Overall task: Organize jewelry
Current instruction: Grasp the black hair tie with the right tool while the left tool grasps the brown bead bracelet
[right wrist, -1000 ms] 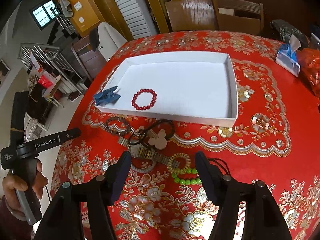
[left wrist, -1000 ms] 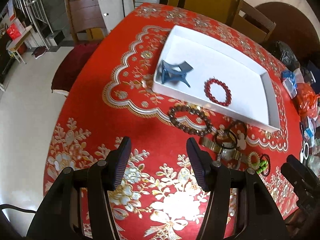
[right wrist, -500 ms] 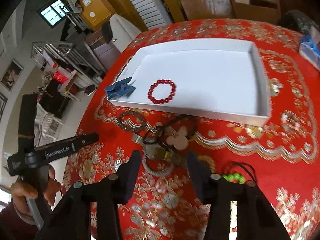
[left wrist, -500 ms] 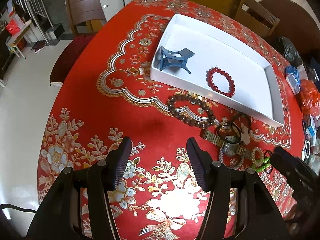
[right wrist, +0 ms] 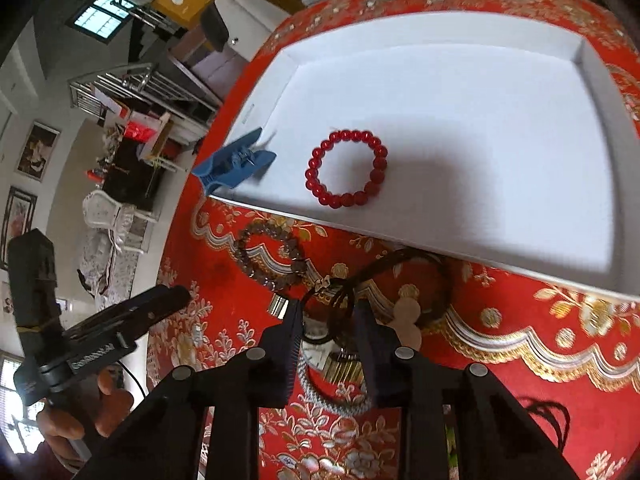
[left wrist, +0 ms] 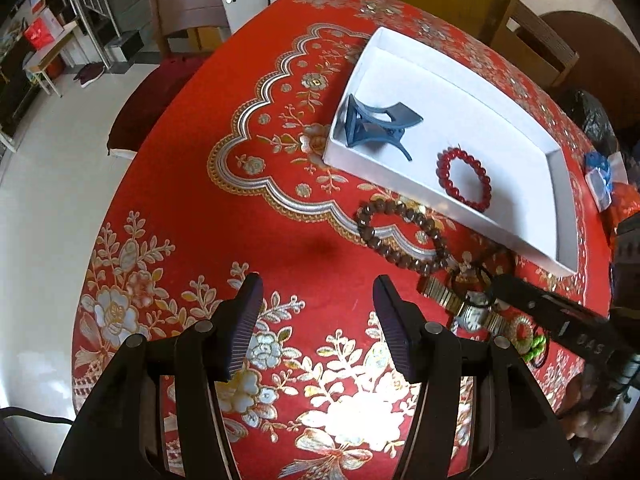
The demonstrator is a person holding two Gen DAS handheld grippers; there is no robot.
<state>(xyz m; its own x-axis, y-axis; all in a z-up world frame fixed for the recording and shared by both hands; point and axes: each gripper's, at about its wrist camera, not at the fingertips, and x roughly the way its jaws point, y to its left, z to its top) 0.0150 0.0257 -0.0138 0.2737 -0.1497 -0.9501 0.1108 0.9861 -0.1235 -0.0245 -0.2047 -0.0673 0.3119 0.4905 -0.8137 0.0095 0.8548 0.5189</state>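
The right gripper (right wrist: 326, 316) is shown lowered over the jewelry pile, its jaws partly closed to a narrow gap; a thin black hair tie (right wrist: 340, 300) lies between the fingers, but whether it is pinched cannot be told. The left gripper (left wrist: 316, 312) is held wide open above bare red tablecloth (left wrist: 240, 200), with nothing between its fingers.

The unsorted pieces are found just near of the white tray (right wrist: 600, 80): a brown bead bracelet (left wrist: 400, 236) at the left, a gold-band watch (left wrist: 472, 312) near it, a larger dark loop with a pale wooden charm (right wrist: 408, 316), and green beads (left wrist: 534, 346) at the right. A red bead bracelet (right wrist: 346, 168) and a blue hair claw (right wrist: 232, 164) are already placed in the tray, the claw at its left near corner.

The hair tie is judged light, soft and limp; it would be best taken across a single strand where it lies free of the watch, since neighbouring loops overlap and may be dragged along. The bead bracelets are judged round and slippery, the watch heavier and stiff.

The right wrist view alone shows the gap between the fingers and the loops there; the left wrist view alone shows the green beads and the pile's full spread, the right gripper being seen there only as a dark bar over the watch.
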